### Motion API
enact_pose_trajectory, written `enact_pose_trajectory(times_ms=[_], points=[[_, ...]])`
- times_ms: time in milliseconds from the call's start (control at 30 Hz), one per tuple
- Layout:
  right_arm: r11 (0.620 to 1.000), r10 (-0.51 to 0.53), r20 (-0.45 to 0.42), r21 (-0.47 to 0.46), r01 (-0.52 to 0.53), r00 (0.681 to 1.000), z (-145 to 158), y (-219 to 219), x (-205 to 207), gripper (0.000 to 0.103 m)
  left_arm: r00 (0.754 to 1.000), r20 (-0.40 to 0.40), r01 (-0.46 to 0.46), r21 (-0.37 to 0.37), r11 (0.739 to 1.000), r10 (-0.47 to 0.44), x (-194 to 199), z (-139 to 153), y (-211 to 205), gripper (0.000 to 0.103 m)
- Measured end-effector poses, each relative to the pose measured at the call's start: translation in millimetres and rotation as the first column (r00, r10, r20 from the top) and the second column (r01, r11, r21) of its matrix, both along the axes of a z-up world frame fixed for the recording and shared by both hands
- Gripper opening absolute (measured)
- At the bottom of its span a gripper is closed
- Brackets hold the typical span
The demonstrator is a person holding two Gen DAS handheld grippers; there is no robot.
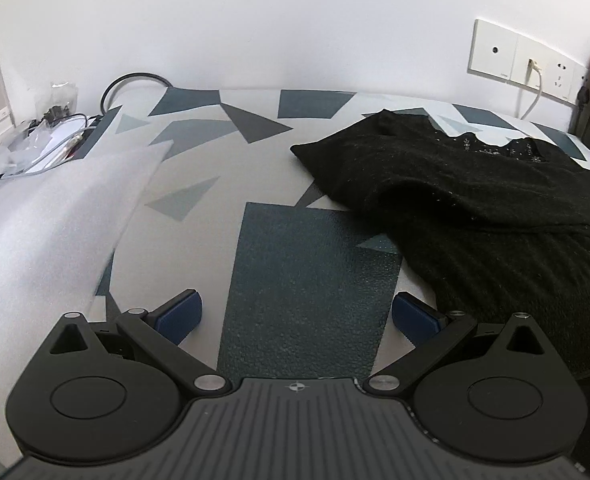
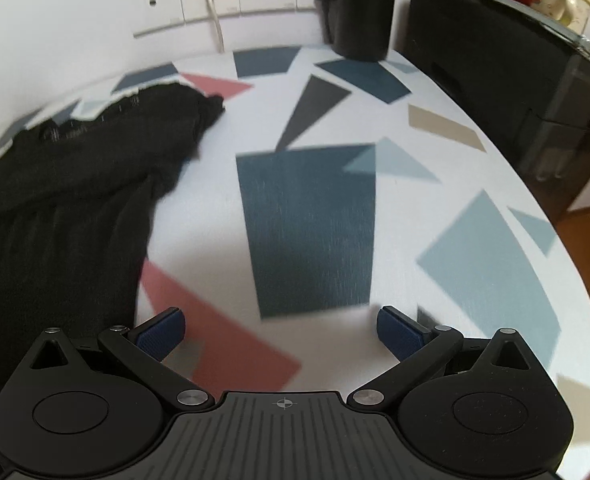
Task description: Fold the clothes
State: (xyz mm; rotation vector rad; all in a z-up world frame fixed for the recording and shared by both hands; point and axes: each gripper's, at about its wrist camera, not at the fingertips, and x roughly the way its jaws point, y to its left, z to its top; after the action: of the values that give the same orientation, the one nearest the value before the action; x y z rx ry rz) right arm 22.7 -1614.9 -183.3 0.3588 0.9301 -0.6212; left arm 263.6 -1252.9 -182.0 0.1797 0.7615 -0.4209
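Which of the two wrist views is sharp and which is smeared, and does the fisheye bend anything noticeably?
Left wrist view: sharp; the knit of the black garment and the tablecloth grain read clearly. Right wrist view: motion blur streaks the tablecloth pattern and softens the garment, while the right gripper itself stays crisp. Both views: fisheye curves the table edge and wall sockets, with dark corners.

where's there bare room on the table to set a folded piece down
Two free patches: the patterned tablecloth between the white foam sheet and the black garment, ahead of the open left claw; and the stretch right of the garment, ahead of the open right claw. It is crowded by the cable clutter in the far left corner and the black appliances.
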Motion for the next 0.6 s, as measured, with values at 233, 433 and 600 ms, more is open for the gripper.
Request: enact_pose_trajectory(times_ms=[233,433,600], points=[[0.986,-0.141,0.029,-0.086,0.143,0.990,27.3,55.6,-10.7,0.101,0.999,0.008,0.031,-0.005,1.000,-0.031,1.0,-0.9,2.5,0.103],[0.961,-0.245,0.116,-0.103,0.257,0.962,56.5,106.5,-35.3,0.102,0.982,-0.046,0.181,0.006,0.983,-0.181,6.9,4.3,13.7,0.103],[0.945,-0.290,0.173,-0.100,0.310,0.941,65.7,145.0,-64.2,0.102,0.930,-0.195,0.290,-0.132,0.948,-0.312,7.5,25.1,55.3,0.103]])
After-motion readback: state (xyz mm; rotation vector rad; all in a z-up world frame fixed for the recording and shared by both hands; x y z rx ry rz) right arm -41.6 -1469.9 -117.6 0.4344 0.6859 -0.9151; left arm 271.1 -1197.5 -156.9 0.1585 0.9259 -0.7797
